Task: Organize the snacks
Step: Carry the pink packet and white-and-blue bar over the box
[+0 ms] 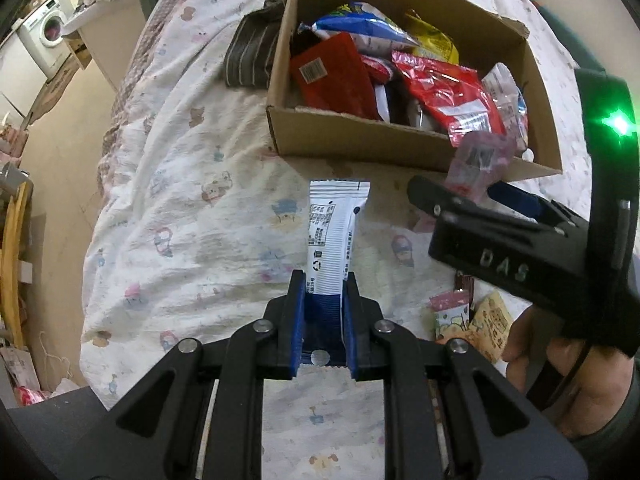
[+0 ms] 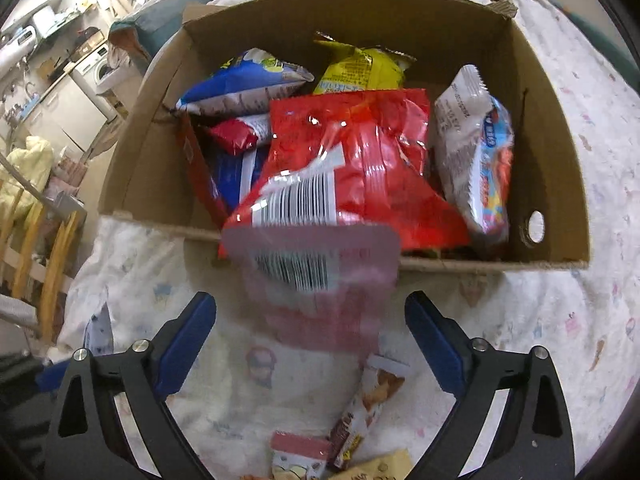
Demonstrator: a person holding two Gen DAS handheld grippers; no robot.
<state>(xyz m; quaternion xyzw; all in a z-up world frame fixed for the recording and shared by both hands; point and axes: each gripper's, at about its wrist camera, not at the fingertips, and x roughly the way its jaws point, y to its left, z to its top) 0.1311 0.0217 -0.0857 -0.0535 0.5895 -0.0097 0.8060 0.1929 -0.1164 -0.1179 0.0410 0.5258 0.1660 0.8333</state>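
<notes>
My left gripper (image 1: 323,284) is shut on a white snack stick packet (image 1: 334,236) and holds it upright above the bedsheet, short of the cardboard box (image 1: 360,142). My right gripper (image 2: 310,312) is open. A pink packet with a barcode (image 2: 316,276) is blurred in mid-air between and ahead of its fingers, at the box's near wall (image 2: 480,266). It also shows in the left wrist view (image 1: 478,160) in front of the right gripper (image 1: 464,196). The box holds several snack bags, a red one (image 2: 352,160) on top.
Small snack packets lie on the sheet near me (image 2: 364,408) (image 1: 468,316). A folded striped cloth (image 1: 252,52) lies left of the box. The bed's left edge drops to the floor, with a washing machine (image 1: 46,36) beyond.
</notes>
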